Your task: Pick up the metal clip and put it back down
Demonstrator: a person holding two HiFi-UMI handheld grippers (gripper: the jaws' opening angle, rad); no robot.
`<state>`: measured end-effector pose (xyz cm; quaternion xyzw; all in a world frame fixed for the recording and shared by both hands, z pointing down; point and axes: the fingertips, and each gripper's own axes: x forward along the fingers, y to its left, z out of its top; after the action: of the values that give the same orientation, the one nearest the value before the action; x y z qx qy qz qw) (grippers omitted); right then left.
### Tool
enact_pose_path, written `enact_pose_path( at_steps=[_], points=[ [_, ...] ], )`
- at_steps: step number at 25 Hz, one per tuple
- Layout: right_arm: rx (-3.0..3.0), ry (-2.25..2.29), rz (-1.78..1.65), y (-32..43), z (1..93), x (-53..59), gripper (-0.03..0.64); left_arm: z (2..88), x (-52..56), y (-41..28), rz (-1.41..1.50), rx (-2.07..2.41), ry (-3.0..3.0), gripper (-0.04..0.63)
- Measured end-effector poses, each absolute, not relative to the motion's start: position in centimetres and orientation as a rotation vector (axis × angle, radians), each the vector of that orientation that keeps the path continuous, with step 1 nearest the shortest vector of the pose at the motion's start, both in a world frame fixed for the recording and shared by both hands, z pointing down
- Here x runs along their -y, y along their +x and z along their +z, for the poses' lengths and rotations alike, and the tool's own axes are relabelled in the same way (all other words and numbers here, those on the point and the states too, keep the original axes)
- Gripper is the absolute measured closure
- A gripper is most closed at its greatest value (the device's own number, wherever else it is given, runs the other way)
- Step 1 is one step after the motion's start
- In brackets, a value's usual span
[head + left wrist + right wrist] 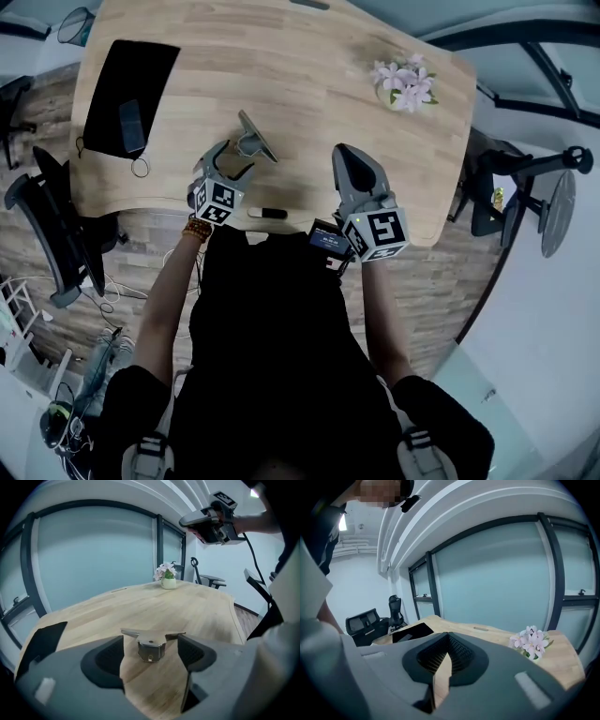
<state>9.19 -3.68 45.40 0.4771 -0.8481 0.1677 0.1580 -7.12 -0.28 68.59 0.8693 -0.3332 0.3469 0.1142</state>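
The metal clip [255,141] rests on the wooden table [300,66], its silver wings spread to either side. My left gripper [239,157] is open, low over the table, with the clip [151,647] standing between its jaws and a gap on each side. The dark left pads [105,656] do not touch it. To the right, my right gripper [345,161] is shut with nothing held, lifted above the table; it shows high up in the left gripper view [211,520]. In the right gripper view the right gripper [446,651] has its pads pressed nearly together.
A black mat [131,80] with a phone [131,124] lies at the table's left. A pot of pink-white flowers [403,84] stands far right. A small dark stick [267,213] lies at the near edge. Office chairs [52,225] flank the table.
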Motion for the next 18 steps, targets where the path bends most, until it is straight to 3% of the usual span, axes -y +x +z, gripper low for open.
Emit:
enact_pose_path(
  at_steps=[18],
  points=[
    [2.371,1.356,0.513,9.9,47.0,2.7,0.594,73.9,0.8,-6.0,1.087,0.88,2.489,0.224]
  ],
)
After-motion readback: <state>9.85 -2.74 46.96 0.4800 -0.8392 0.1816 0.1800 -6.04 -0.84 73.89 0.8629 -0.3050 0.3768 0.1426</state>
